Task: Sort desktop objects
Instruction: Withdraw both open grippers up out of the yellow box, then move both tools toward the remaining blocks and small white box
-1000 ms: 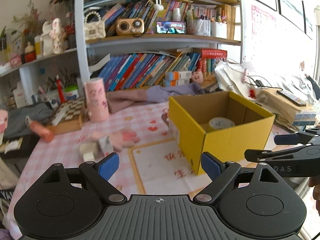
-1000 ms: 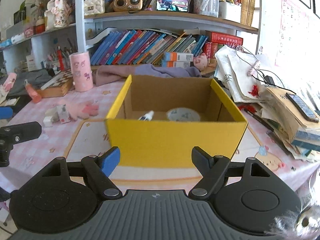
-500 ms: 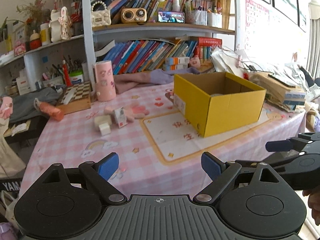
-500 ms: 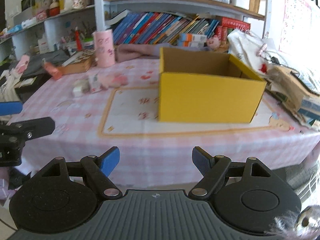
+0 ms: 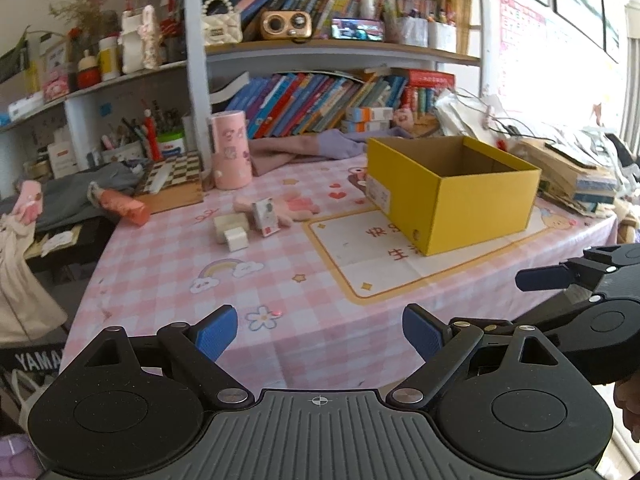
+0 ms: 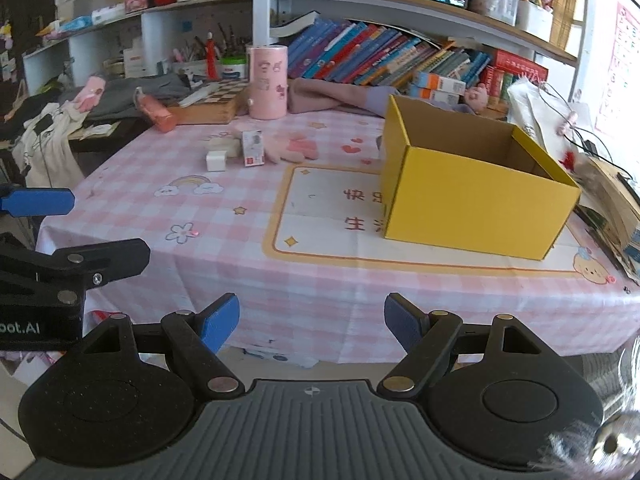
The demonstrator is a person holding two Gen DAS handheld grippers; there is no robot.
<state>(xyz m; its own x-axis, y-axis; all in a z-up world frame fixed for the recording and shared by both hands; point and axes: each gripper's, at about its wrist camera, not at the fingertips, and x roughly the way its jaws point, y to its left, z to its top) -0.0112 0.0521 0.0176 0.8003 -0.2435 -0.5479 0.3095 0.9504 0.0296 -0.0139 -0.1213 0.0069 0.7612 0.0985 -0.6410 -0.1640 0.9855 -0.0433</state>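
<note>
Upper left of centre in the left wrist view, small boxes cluster on the pink tablecloth, ahead-left of the left gripper (the nearer); both it and the right gripper gape empty; yellow box upper right.

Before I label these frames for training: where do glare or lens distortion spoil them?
Left wrist view: window light blows out the upper right wall beyond the yellow box, and fisheye bends the shelf post; the left gripper stays sharp. Right wrist view: even lighting, the box and pink cup crisp, edges curved, a blurry fuzzy patch at the lower right corner.
</note>
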